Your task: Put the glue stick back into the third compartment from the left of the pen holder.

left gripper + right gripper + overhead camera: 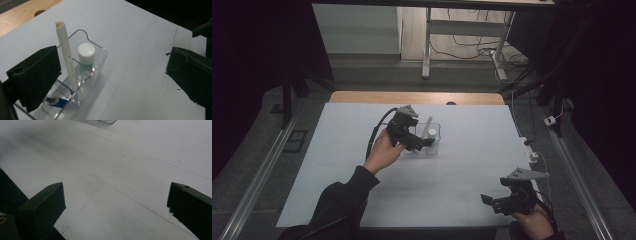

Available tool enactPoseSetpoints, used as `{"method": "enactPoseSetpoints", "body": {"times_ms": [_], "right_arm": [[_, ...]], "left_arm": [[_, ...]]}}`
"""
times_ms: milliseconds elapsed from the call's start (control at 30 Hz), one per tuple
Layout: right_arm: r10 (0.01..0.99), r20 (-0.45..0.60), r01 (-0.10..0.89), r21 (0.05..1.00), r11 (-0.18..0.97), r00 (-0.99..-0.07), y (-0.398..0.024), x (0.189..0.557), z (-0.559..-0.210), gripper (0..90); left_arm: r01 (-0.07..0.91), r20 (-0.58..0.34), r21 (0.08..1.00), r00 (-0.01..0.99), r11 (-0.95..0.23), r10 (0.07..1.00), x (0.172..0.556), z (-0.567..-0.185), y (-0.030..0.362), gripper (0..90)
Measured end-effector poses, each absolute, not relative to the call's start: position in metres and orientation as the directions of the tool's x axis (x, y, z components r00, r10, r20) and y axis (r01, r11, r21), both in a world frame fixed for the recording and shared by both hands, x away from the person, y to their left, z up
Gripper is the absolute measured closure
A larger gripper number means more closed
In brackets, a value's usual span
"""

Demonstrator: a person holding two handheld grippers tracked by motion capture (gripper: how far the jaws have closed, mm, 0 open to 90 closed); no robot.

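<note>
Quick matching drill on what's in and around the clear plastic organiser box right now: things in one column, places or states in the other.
1. long white pen
2. white-capped tube
3. blue-tipped item
4. left tool

a. lying low in the near compartment
b. jaws open, empty
c. leaning upright, tip above the clear plastic organiser box rim
d. standing in the far compartment

Pairs: 1-c, 2-d, 3-a, 4-b

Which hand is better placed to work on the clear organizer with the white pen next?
Left. The left gripper hovers right at the clear organizer, jaws wide open, with the white pen and white-capped tube just ahead. The right gripper sits open at the table's near edge, far from it.
</note>
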State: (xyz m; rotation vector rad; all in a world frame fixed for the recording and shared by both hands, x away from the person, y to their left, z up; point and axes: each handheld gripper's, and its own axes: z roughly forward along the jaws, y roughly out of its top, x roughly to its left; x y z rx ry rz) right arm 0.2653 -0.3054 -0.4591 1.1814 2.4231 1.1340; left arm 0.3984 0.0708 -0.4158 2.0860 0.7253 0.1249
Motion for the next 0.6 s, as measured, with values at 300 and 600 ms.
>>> {"method": "enactPoseSetpoints", "body": {"times_ms": [300, 600], "right_arm": [[0.748, 0.125, 0.579, 0.719, 0.384, -0.652, -0.304, 0.265, -0.459, 1.4], [0.748, 0.121, 0.580, 0.715, 0.391, -0.653, -0.304, 0.265, -0.459, 1.4]], "left_arm": [[0.454, -0.198, 0.791, 0.824, -0.411, 0.530, 0.381, -0.416, 0.084, 0.0], [0.463, -0.209, 0.785, 0.823, -0.411, 0.528, 0.363, -0.416, 0.095, 0.0]]}}
